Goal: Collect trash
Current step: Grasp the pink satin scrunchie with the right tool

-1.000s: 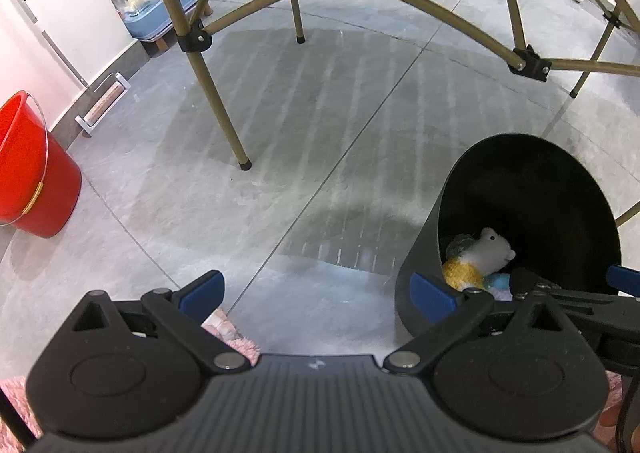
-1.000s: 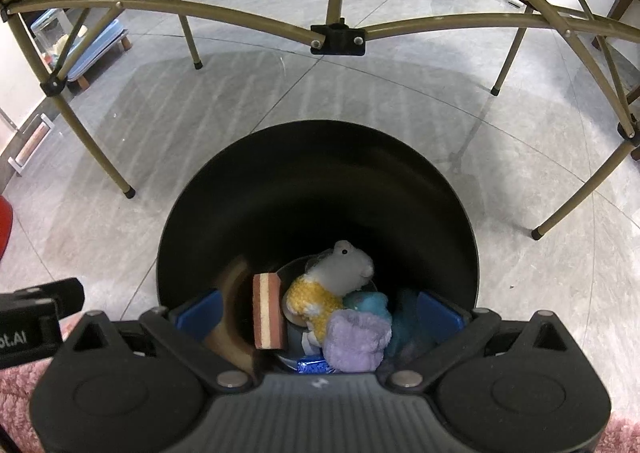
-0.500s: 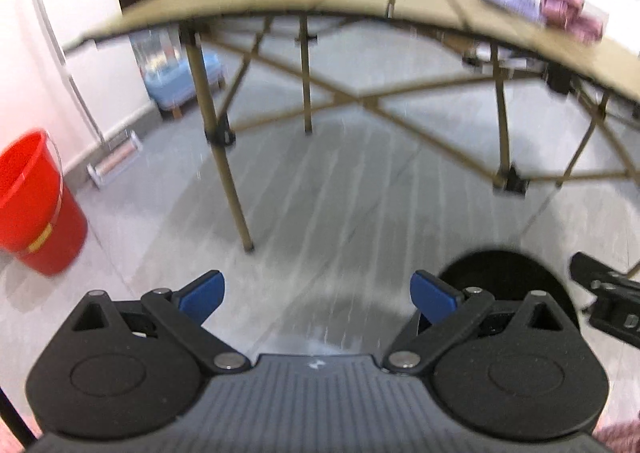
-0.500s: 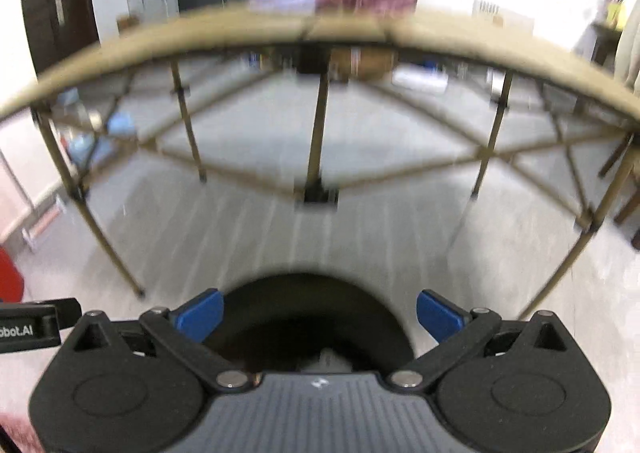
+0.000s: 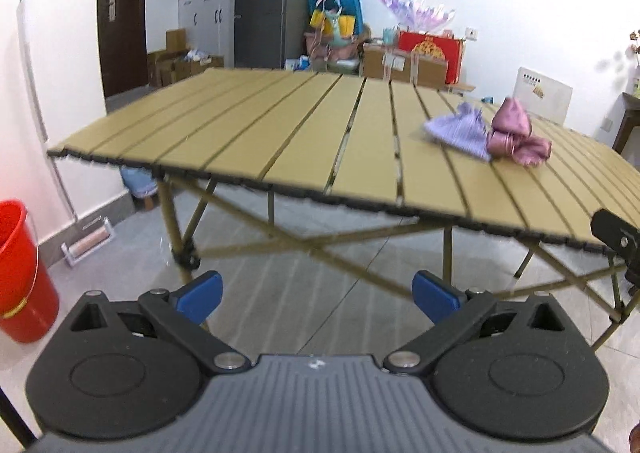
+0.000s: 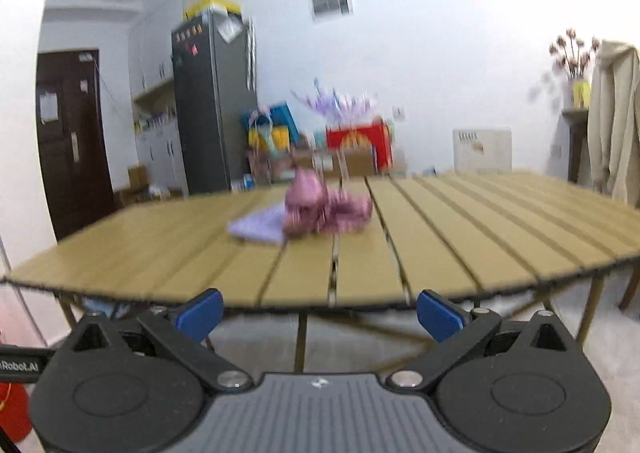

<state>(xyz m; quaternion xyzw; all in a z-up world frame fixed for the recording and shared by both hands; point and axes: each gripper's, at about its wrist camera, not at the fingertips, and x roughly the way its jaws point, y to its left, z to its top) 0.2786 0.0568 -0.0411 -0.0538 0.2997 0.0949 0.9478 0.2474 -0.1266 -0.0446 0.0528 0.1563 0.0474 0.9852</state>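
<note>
Right wrist view: crumpled pink wrapper bundle (image 6: 326, 209) and flat lilac cloth piece (image 6: 258, 228) touching it lie mid-table on tan slatted folding table (image 6: 440, 253), beyond right gripper (image 6: 319, 313). Both cameras have swung up from black bin to tabletop. Likely drop finished, next pickup starting. Right gripper spread, empty; left gripper (image 5: 317, 295) likewise released, empty. Red plastic bucket (image 5: 20, 273) far left on floor.

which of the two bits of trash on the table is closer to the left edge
The flat lilac cloth; the crumpled pink bundle lies beside it, toward the table's right side.
</note>
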